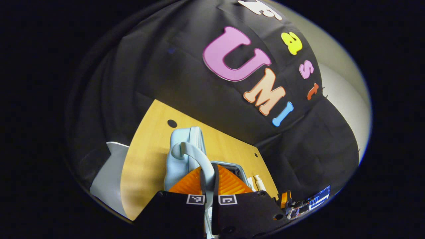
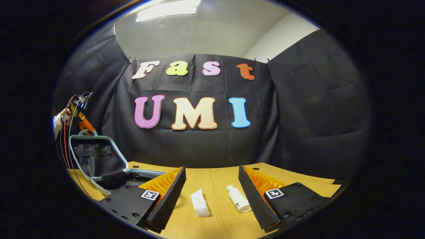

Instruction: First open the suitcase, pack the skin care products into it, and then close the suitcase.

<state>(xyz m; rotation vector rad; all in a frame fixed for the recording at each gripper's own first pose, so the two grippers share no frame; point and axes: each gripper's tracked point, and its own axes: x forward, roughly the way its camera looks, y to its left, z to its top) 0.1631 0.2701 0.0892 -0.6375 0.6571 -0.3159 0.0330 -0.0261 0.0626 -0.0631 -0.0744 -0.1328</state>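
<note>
We see a light wooden table standing in a booth walled with black cloth, under a pale ceiling with one lit panel. The tabletop has small dark round holes, one of them near the suitcase in the left gripper view. We can read no brand or label on any product; the only markings near us are square black-and-white tags, one on each finger mount.

We count one suitcase, pale blue with a dark lining, lying at the left end of the table with its lid raised upright. In the left gripper view the left gripper has its fingers closed on the suitcase's pale handle, the strap running between them. From the right gripper view we see that gripper farther off at the top edge of the lid, a hand holding it.

We count two skin care products on the bare table: a white tube and a white bottle, lying near each other, apart, outside the suitcase. The right gripper hovers with its fingers spread wide, both products between them, touching neither.
</note>
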